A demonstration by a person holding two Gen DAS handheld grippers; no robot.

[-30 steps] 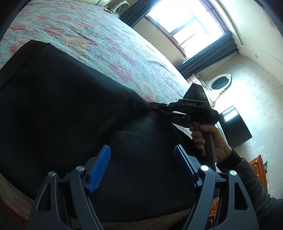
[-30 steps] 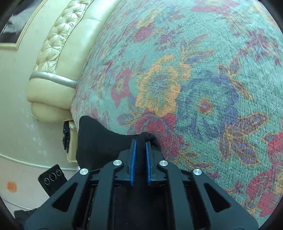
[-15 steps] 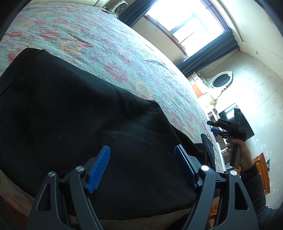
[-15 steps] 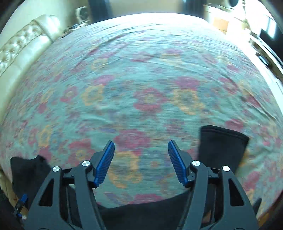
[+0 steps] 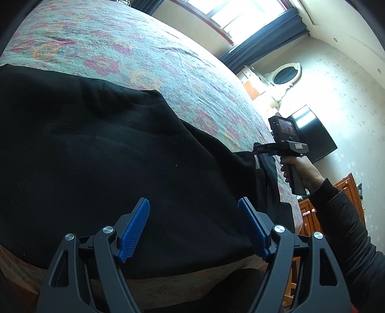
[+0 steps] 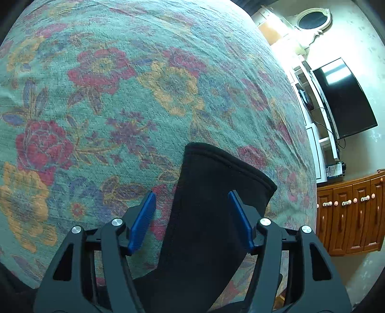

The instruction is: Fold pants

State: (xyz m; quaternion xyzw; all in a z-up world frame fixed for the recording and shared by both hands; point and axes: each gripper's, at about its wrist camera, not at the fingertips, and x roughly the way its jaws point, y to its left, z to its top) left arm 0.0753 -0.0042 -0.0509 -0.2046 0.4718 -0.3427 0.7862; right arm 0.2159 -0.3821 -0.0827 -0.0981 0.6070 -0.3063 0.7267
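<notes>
Our left tongs [image 5: 193,226] stood wide apart, their blue pads [image 5: 133,232] hovering over the broad dark body of the black pants [image 5: 101,154] with nothing gripped between them. Our right tongs [image 6: 191,220] were likewise apart and empty; the hemmed end of one pant leg [image 6: 216,192] lay beneath and between their pads, running from the 6 o'clock edge of that view up toward 12, and we could not tell whether the pads touched the cloth.

The pants lay spread on the bed's floral bedspread [image 5: 134,50], filling the 9 o'clock half of the left view, with a folded corner pointing toward 1 o'clock. At 3 o'clock in that view a hand [image 5: 302,168] in a dark sleeve [image 5: 344,224] held the right tool by its handle, just past the pants' far edge.

Beyond the bed we saw a dark television [image 6: 341,96] on the wall at 2 o'clock in the right view, an oval mirror [image 6: 312,19] at 1 o'clock, and wooden cabinets [image 6: 349,216] at 4 o'clock. A bright window [image 5: 240,14] with dark blue curtains [image 5: 262,41] sat at 12 o'clock in the left view.
</notes>
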